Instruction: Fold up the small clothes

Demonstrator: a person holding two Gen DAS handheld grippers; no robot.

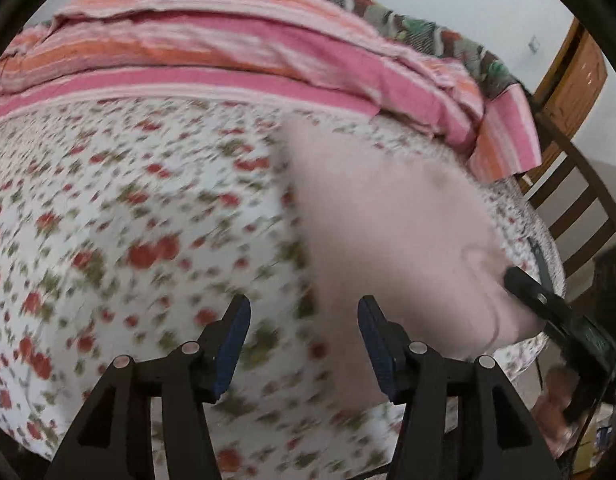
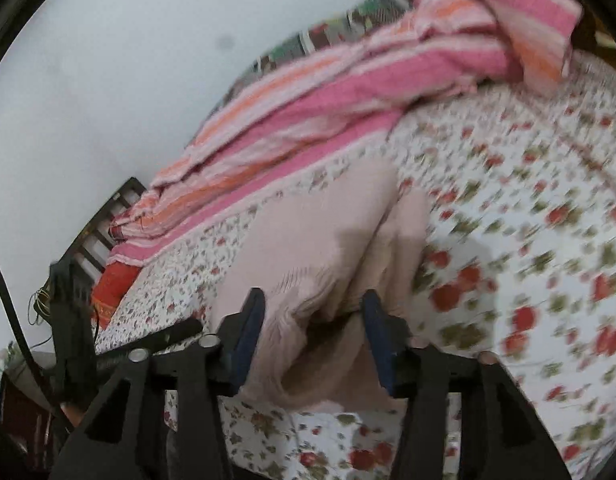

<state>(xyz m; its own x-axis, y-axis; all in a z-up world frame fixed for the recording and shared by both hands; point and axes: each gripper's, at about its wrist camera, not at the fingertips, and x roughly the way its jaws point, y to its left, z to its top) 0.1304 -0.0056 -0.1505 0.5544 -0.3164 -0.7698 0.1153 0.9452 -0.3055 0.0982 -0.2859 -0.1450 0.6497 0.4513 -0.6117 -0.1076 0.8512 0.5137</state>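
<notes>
A pale pink garment (image 1: 391, 232) lies on the floral bedsheet (image 1: 128, 220). In the left wrist view my left gripper (image 1: 304, 344) is open and empty, its jaws just left of the garment's near edge. The right gripper's black finger (image 1: 535, 296) shows at the garment's right edge. In the right wrist view my right gripper (image 2: 311, 332) is open, with a bunched fold of the pink garment (image 2: 319, 248) lying between its jaws. Both views are motion-blurred.
A pink and orange striped blanket (image 1: 236, 48) is heaped along the far side of the bed, over a patterned quilt (image 1: 419, 28). A wooden chair (image 1: 575, 200) stands at the bed's right. Dark slats and cables (image 2: 72, 264) show at the bed's left end.
</notes>
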